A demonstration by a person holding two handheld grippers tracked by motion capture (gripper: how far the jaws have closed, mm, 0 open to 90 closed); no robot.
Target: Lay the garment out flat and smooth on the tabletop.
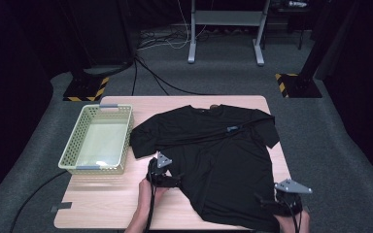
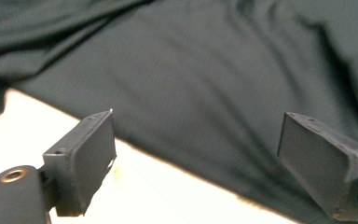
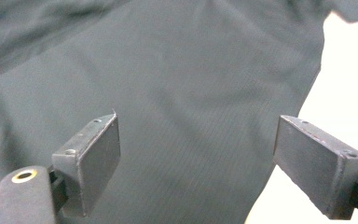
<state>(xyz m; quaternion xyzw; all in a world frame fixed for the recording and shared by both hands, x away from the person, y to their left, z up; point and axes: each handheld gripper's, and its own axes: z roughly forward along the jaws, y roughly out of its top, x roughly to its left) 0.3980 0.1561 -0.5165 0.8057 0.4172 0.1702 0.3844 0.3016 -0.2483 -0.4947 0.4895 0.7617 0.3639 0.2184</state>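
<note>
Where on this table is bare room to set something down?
Bare table lies along the near edge, below the basket and beside the left gripper. The black T-shirt crowds the middle and right, where the right gripper hovers.

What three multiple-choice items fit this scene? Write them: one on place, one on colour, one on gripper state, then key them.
1. Where does the basket stand?
A. left of the T-shirt
B. on the T-shirt
C. on the floor

2. What colour is the T-shirt?
A. white
B. black
C. red

3. How do the left gripper and right gripper stand?
A. both shut on cloth
B. one shut
C. both open

Key: 1 A, the high view shows it on the table beside the left sleeve; 2 B, the cloth is black in each view; 3 C, each gripper view shows wide-parted jaws over the shirt.
</note>
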